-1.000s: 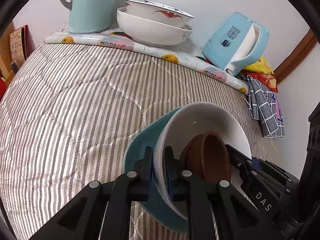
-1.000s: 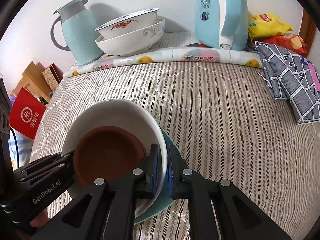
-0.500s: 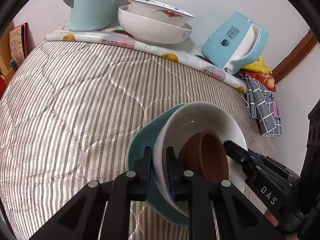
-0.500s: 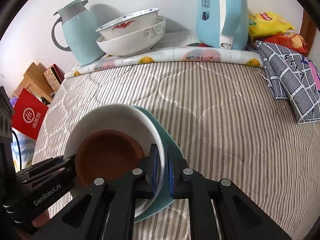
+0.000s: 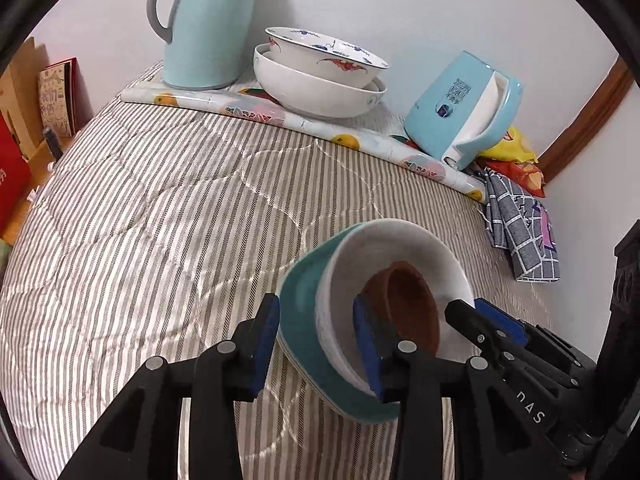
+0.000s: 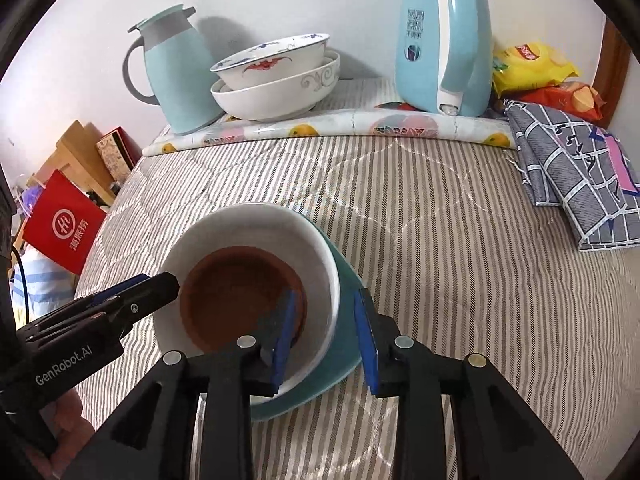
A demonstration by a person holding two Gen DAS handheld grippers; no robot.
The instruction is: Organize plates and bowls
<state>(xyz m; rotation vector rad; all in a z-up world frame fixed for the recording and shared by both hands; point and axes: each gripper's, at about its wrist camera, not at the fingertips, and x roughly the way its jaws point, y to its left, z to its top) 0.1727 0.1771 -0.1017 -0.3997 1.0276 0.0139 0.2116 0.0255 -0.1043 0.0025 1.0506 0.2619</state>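
Note:
A stack sits on the striped quilt: a teal plate [image 5: 300, 344] [image 6: 344, 356] under a white bowl [image 5: 400, 240] [image 6: 256, 220], with a small brown bowl [image 5: 408, 308] [image 6: 236, 300] inside. My left gripper [image 5: 316, 344] is open, its fingers either side of the stack's near rim without clamping it. My right gripper [image 6: 326, 340] is open too, straddling the opposite rim. Two larger white patterned bowls [image 5: 320, 76] [image 6: 276, 76] stand nested at the back.
A pale blue thermos jug [image 5: 208, 24] [image 6: 176, 72] and a blue electric kettle [image 5: 464, 108] [image 6: 444, 40] flank the back bowls on a fruit-print mat [image 6: 328, 130]. A checked cloth [image 6: 576, 168] and snack bags [image 6: 532, 64] lie at the right. A red bag [image 6: 64, 228] is beyond the left edge.
Both grippers have opened and let go of the rims of the plate and bowl stack, which now rests on the quilt. The stack sits more level than before.

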